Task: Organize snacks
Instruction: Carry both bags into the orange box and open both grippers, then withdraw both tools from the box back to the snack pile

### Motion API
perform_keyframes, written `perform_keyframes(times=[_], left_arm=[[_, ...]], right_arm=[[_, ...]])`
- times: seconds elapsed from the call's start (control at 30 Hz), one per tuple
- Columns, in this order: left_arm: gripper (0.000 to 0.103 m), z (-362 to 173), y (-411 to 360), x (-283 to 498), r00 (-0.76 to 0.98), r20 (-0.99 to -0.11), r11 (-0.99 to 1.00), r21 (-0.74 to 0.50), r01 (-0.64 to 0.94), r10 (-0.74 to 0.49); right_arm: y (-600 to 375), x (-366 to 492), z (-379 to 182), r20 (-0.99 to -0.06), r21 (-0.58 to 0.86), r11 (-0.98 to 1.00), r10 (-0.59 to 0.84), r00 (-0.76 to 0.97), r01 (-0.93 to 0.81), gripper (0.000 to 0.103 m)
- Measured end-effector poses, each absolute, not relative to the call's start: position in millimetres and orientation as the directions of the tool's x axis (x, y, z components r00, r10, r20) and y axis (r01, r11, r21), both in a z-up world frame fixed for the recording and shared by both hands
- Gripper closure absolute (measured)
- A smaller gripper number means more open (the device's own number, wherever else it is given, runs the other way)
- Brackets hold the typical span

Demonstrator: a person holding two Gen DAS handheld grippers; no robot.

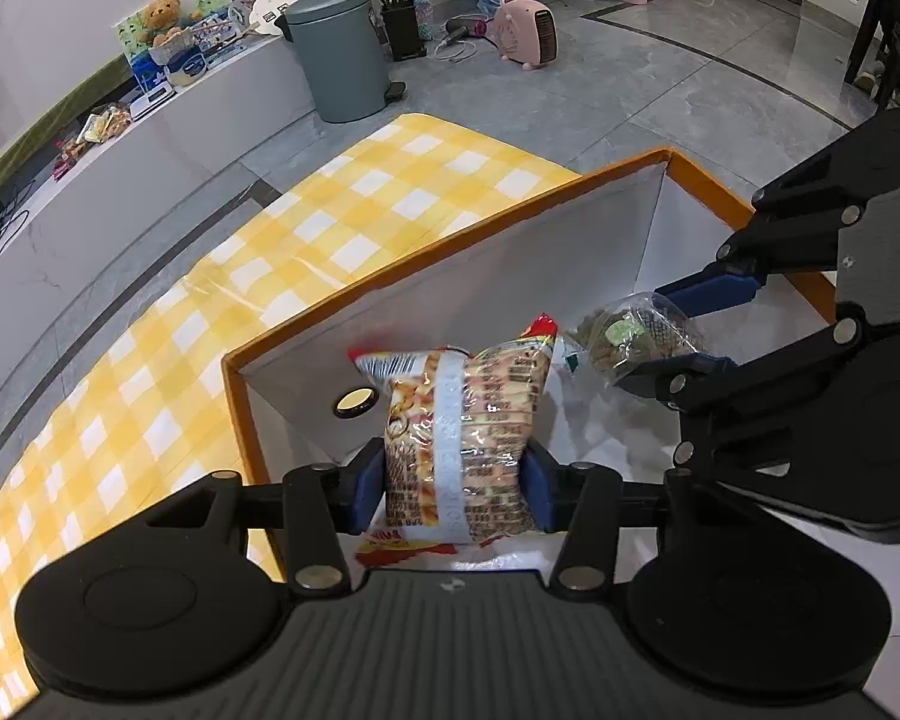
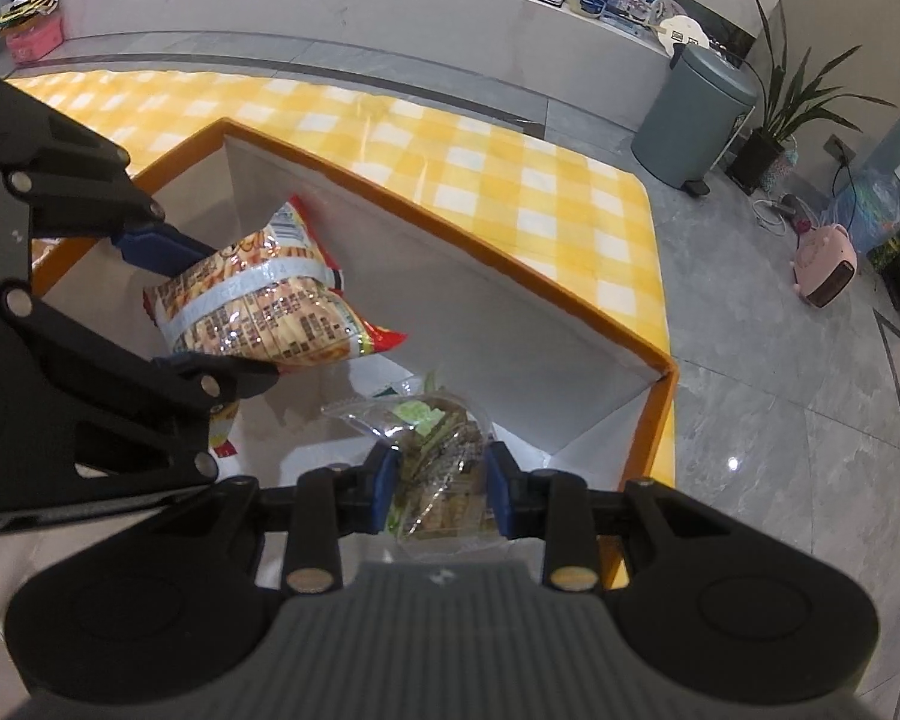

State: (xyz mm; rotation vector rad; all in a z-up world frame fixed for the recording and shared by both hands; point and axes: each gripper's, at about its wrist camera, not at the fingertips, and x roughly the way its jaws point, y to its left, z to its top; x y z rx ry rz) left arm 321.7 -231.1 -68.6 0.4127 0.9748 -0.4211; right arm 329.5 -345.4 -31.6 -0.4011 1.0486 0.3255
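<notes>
Now: left gripper [image 1: 453,492] points steeply down into the box [image 1: 510,276]. Blue pads sit against both sides of a puffy snack bag [image 1: 462,432], orange and red with a pale band down its middle. Jaws stand fairly wide, about the bag's own width. The bag stands on end, low inside the box near its left end wall. A round hole [image 1: 354,401] in the long wall is just beside the bag.

In the right wrist view the same bag [image 2: 258,306] lies slantwise between the left gripper's [image 2: 240,318] two fingers, one above, one below.

Right gripper [image 2: 442,492] also points steeply down into the box [image 2: 480,300]. Jaws narrow, pads pressed on a clear packet [image 2: 438,468] of green and brown snacks. The wrapper is crumpled between the pads. This packet hangs inside the box, nearer its right end than the bag is. From the left wrist view the packet [image 1: 630,336] shows in the right gripper [image 1: 648,336], just beside the bag's top corner; whether they touch, cannot tell.

Box: orange rim, white inside, standing on a yellow checked cloth [image 1: 330,210]. Beyond the box and cloth, grey tile floor. A grey pedal bin [image 1: 342,54] stands past the cloth's far edge, a pink heater [image 1: 525,30] well beyond the box.
</notes>
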Motion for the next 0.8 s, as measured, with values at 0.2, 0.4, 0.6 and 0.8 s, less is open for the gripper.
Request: perform_keyframes(times=[0.2, 0.4, 0.6, 0.8], left_arm=[[0.036, -62, -229, 324, 0.515, -0.848, 0.852, 0.175, 0.494, -0.124], [0.035, -50, -225, 317, 0.524, -0.844, 0.848, 0.190, 0.494, -0.116], [0.035, -35, -219, 302, 0.522, -0.845, 0.842, 0.193, 0.503, -0.118], [0.035, -10, -205, 279, 0.547, -0.819, 0.859, 0.149, 0.491, -0.171]], right_arm=[[-344, 333, -30, -0.877, -0.167, 0.890, 0.064, 0.477, -0.425, 0.067], [-342, 324, -21, -0.864, -0.163, 0.892, 0.077, 0.497, -0.422, 0.059], [-343, 310, -6, -0.857, -0.146, 0.907, 0.083, 0.509, -0.395, 0.054], [-339, 287, 19, -0.838, -0.150, 0.917, 0.081, 0.540, -0.370, 0.053]])
